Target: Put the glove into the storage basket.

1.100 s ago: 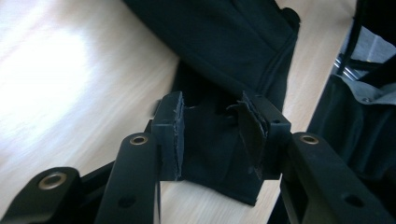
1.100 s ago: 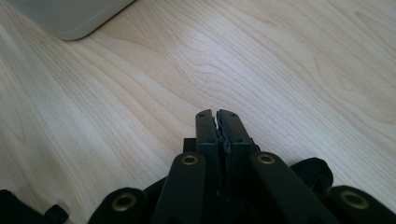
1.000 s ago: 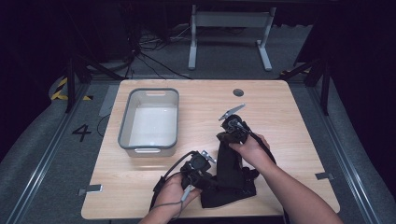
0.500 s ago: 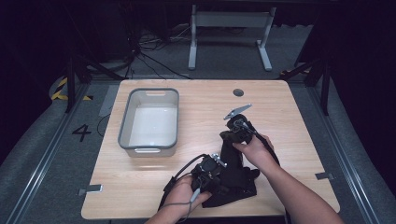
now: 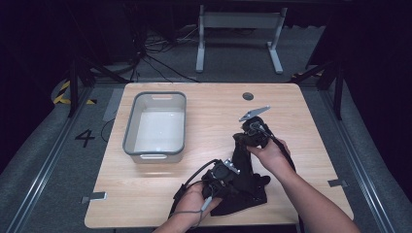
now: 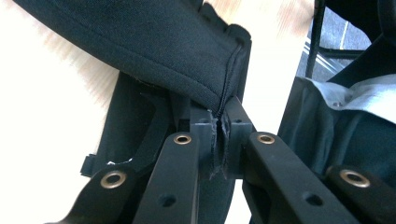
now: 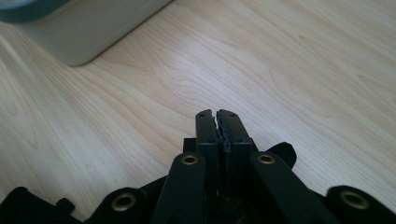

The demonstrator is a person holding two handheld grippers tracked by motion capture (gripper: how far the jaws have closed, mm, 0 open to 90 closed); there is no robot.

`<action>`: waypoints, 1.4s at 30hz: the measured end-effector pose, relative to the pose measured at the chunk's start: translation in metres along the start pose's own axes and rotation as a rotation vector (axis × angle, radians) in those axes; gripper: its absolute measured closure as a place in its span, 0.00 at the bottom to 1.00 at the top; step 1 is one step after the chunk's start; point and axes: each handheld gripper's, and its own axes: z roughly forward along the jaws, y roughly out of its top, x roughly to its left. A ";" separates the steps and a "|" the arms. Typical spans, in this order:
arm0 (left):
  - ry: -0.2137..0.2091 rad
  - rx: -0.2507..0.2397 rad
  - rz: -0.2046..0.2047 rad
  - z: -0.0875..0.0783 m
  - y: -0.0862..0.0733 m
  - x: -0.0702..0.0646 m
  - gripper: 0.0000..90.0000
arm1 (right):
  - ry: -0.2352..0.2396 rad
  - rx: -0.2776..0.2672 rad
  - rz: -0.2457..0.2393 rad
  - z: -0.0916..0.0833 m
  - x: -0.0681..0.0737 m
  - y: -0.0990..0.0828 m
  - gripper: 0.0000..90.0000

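A black fabric garment [image 5: 243,182] lies bunched on the near part of the light wooden table [image 5: 311,126], with one part of it drawn up toward the right gripper [image 5: 245,141]. The left gripper [image 6: 219,135] has just been closing; its fingers [image 6: 205,135] now pinch a stitched hem edge of the cloth. The right gripper's fingers [image 7: 208,130] are pressed together on a thin fold of the same cloth. A grey plastic bin [image 5: 131,141] stands well apart, to the left.

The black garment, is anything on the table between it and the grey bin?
Nothing visible. The black garment, pinched by the left tool and the right tool, lies near the table's front edge; only bare wooden tabletop separates it from the grey bin.
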 end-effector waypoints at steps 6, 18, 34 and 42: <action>0.066 -0.022 0.010 -0.018 -0.001 -0.001 0.95 | -0.002 -0.067 0.010 -0.023 -0.003 0.003 0.98; 0.222 -0.039 -0.026 -0.053 -0.007 0.016 0.96 | 0.045 -0.161 0.058 -0.056 -0.012 -0.005 0.98; 0.302 -0.018 -0.059 -0.063 -0.015 0.035 0.96 | 0.129 -0.204 0.065 -0.067 0.001 -0.034 0.98; 0.322 0.022 -0.045 -0.058 -0.016 0.034 0.96 | 0.148 -0.185 0.072 -0.060 0.004 -0.054 0.98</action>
